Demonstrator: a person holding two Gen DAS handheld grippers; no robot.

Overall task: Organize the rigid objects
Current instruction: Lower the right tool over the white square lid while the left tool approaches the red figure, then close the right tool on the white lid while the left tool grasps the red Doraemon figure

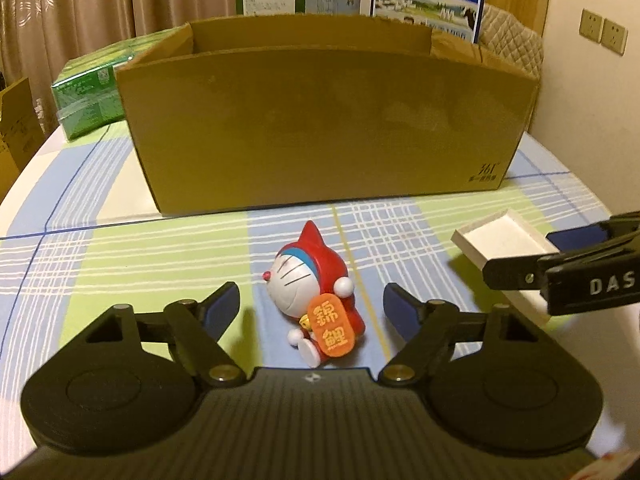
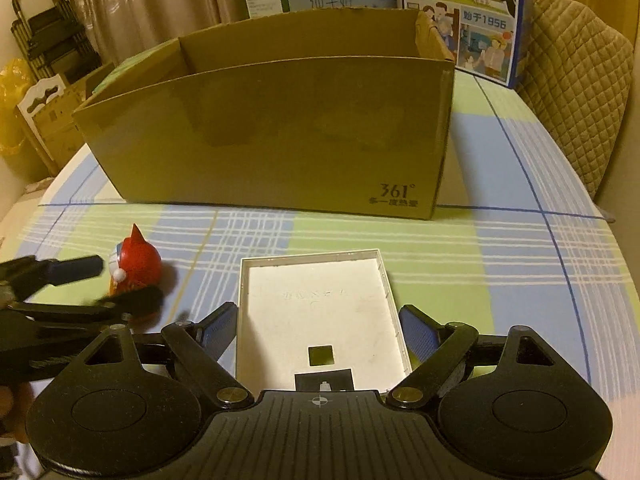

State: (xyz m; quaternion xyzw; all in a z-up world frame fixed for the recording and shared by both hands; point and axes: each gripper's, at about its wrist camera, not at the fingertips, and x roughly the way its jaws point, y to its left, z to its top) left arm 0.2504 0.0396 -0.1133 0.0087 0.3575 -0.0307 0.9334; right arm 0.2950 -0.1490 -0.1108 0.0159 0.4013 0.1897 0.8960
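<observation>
Doraemon figurine (image 1: 316, 300) lies on the bench (image 1: 120, 264) between the wide-open left tool (image 1: 312, 304), ungripped; the right tool (image 2: 316, 332), equally spread, straddles the white tray (image 2: 320, 304). Approach stage, I'd say: close, then lift into the cardboard box (image 1: 320, 128).

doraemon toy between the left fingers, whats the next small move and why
Probably close the left gripper on the Doraemon toy: it lies on its side between the open jaws, untouched, with the open cardboard box right behind it.
</observation>
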